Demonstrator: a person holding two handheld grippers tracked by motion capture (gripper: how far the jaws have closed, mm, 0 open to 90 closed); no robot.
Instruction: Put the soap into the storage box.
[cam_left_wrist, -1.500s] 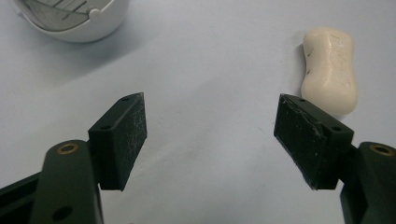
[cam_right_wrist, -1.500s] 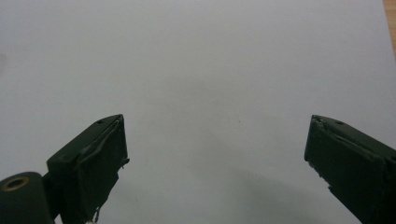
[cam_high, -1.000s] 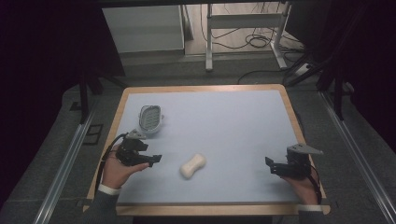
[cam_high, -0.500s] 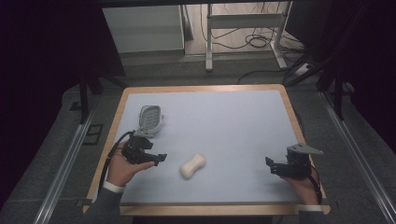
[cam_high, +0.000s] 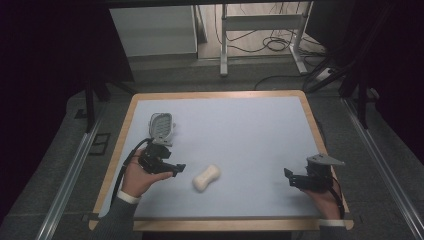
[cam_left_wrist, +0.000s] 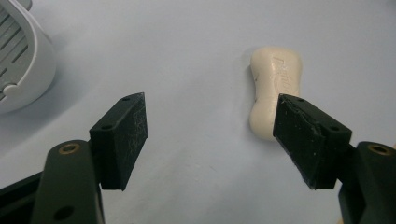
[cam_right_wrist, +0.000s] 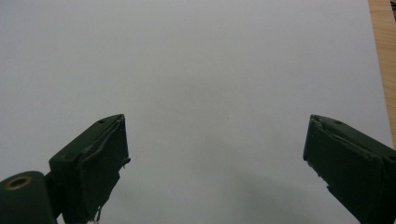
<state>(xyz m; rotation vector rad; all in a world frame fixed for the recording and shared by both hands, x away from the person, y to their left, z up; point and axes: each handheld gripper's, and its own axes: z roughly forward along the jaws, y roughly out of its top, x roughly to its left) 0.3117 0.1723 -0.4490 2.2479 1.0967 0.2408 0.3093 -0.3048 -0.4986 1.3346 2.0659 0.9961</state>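
Note:
A cream, waisted bar of soap (cam_high: 207, 177) (cam_left_wrist: 274, 88) lies on the pale blue table top near the front middle. My left gripper (cam_high: 176, 168) (cam_left_wrist: 212, 140) hovers just left of it, open and empty, jaws pointing right toward the soap; in the left gripper view the soap sits just beyond the right jaw. A white-and-grey slotted soap dish (cam_high: 162, 127) (cam_left_wrist: 21, 70) rests behind the left hand. At the front right, my right gripper (cam_high: 291, 178) (cam_right_wrist: 217, 158) is held low over bare table, open with nothing between its jaws.
The table (cam_high: 250, 130) has a wooden rim (cam_high: 315, 130), which shows in the right gripper view as a wooden rim (cam_right_wrist: 383, 51) at the far right. Beyond the table are a metal stand and cables on the floor (cam_high: 270, 45).
My left gripper has moved right and slightly forward, closing in on the soap. The right gripper, soap and dish have stayed put.

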